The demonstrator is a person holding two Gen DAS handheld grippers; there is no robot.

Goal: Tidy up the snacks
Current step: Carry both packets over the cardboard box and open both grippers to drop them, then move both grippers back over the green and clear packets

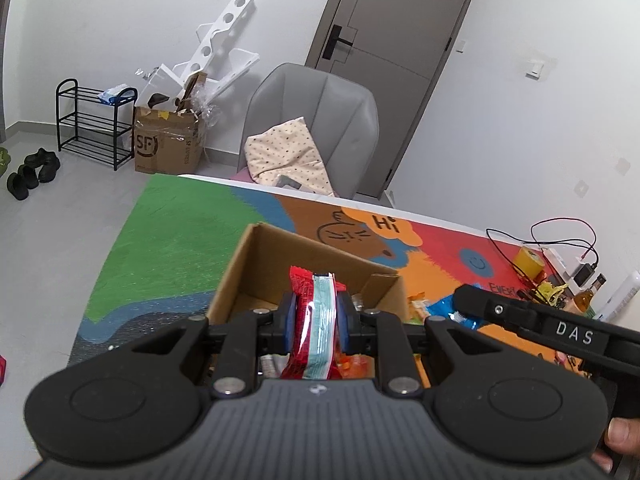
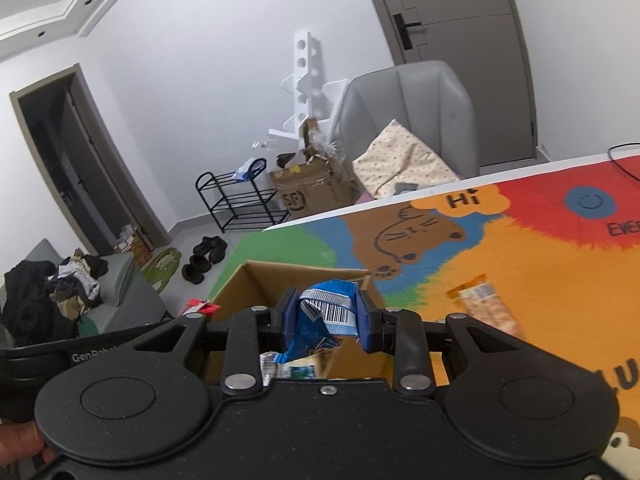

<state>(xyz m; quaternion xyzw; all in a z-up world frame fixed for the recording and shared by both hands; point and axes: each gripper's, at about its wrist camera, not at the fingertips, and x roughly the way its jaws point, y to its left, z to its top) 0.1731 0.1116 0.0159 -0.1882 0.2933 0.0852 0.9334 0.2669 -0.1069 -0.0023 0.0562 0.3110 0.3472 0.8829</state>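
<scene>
An open cardboard box [image 1: 256, 264] stands on the colourful table mat; it also shows in the right wrist view [image 2: 256, 280]. My left gripper [image 1: 317, 320] is shut on a red and pale-blue snack packet [image 1: 316, 328], held over the box. My right gripper [image 2: 327, 316] is shut on a blue snack packet [image 2: 320, 320] with a barcode, also over the box. Several packets lie inside the box under both grippers. A tan snack packet [image 2: 486, 306] lies on the mat right of the box. More packets [image 1: 444, 310] lie right of the box in the left wrist view.
The colourful mat [image 1: 172, 240] covers the table. A yellow tape roll [image 1: 528, 260], cables and a charger sit at the far right. A grey chair [image 1: 316, 120] with a cushion stands behind the table. A shoe rack [image 1: 94, 124] and a cardboard carton [image 1: 168, 144] stand by the wall.
</scene>
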